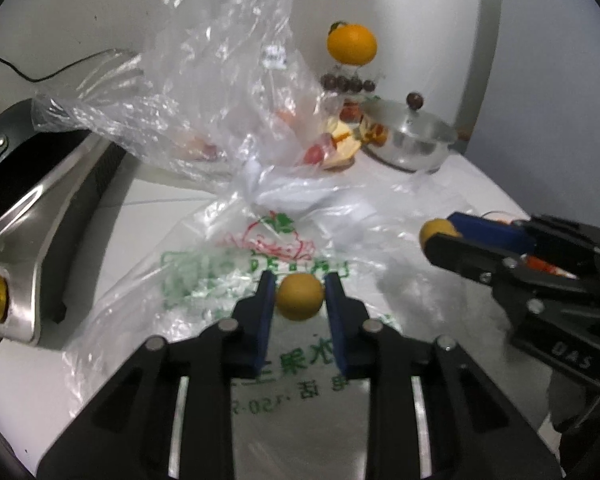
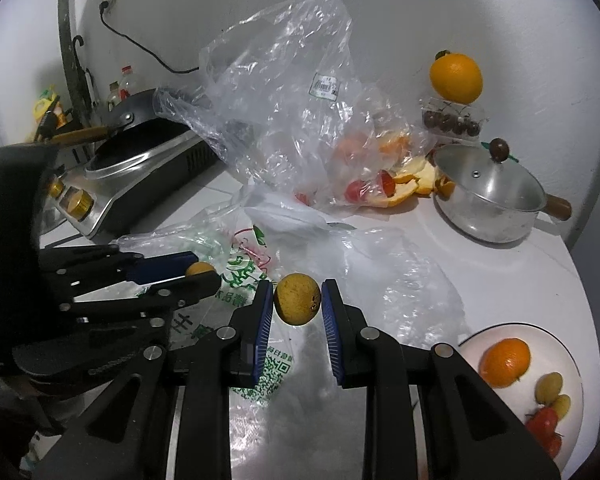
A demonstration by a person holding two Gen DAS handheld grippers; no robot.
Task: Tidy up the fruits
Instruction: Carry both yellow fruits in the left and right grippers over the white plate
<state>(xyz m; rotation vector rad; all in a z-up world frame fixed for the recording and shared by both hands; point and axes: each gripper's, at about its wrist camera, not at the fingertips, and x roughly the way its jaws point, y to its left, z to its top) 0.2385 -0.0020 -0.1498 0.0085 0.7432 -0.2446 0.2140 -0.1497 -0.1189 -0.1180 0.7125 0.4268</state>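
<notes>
L gripper (image 1: 300, 294) was clamped on a small yellow fruit (image 1: 300, 297), pinched betw. its blue pads, held above the printed bag (image 1: 236, 276) lying flat on the counter (image 1: 152, 192). R gripper (image 2: 297, 300) was likewise closed on a 2nd yellow fruit (image 2: 297, 299), w/ a dark speck on its side, also over the flat bag. Each gripper showed in the other's view: R one at the right edge of the left view, L one at the left edge of the right view, both w/ fruit at the tips.

Just right of the R gripper sat a white plate (image 2: 512, 330) w/ an orange (image 2: 505, 361), two pale-green grapes (image 2: 549, 387) and red fruit (image 2: 543, 420).

Further back: crumpled clear bag (image 2: 284, 92) standing up, w/ red and orange bits inside; orange peel (image 2: 414, 184) beside it. Left, a stove (image 2: 148, 176) w/ a pan on top. Right, a steel pot (image 2: 488, 196), dark round thing on its lid. Behind the pot, a clear box of dark fruit (image 2: 452, 120), w/ a big orange (image 2: 456, 77) on top, by the wall.
</notes>
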